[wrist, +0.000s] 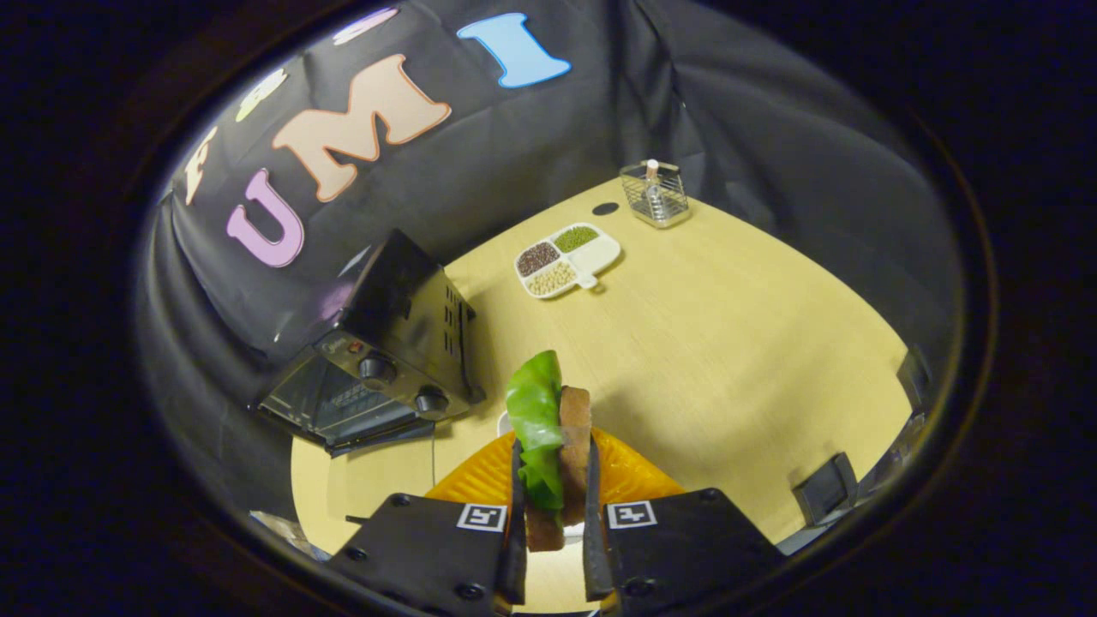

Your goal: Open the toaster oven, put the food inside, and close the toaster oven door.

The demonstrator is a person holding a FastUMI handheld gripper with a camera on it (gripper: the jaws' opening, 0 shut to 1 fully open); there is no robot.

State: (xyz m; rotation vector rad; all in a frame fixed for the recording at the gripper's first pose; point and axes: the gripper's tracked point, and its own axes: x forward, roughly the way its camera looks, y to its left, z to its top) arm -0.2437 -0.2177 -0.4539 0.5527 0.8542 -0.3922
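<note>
tool [555, 514] pinches a flat brown bread slice with crinkled lettuce [553, 446] upright.

A pale wooden tabletop [728, 343] fills the middle of the scene. Toward its far side lies a white divided dish [567, 259] with 4 compartments — 1 holds dark brown grains, 1 green ones, 1 pale beige ones (the 4th looks bare). Just beyond it a small dark oval grommet [605, 208] sits flush in the wood. Near that, at the far corner, stands a square wire-mesh basket [656, 195] with a small white-capped bottle [653, 182] upright inside. An orange ridged plate [630, 476] lies at the near edge. 2 dark clamp-like blocks [827, 488] grip the table's right rim.
</note>
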